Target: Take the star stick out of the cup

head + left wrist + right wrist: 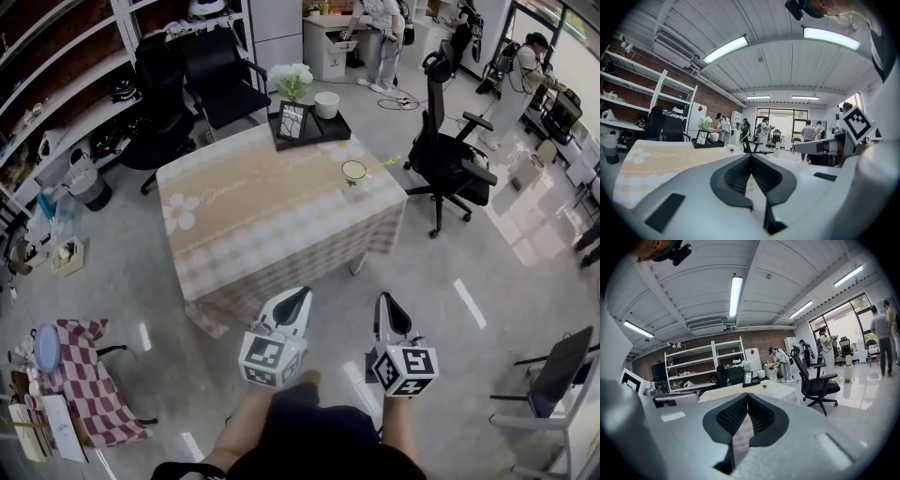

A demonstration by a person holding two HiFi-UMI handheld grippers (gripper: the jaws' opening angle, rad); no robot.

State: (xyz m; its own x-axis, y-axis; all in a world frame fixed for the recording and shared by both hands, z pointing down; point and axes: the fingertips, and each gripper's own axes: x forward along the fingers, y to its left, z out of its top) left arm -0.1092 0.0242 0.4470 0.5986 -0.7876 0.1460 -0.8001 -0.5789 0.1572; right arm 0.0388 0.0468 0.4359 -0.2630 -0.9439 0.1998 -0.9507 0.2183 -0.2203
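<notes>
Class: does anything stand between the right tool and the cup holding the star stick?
Nothing visible does. Only floor and bare tablecloth lie between the right tool and the cup; the tray stands beyond it.

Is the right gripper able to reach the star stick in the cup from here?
Probably not yet. The right gripper hangs shut over the floor, short of the table, while the star stick leans from the cup near its far right corner. Nothing blocks the way; stepping closer should do.

The left gripper [298, 298] and right gripper [387, 305] are held side by side, a little apart, pointing forward and nearly level. Each has its jaws pressed together with nothing between them.
</notes>
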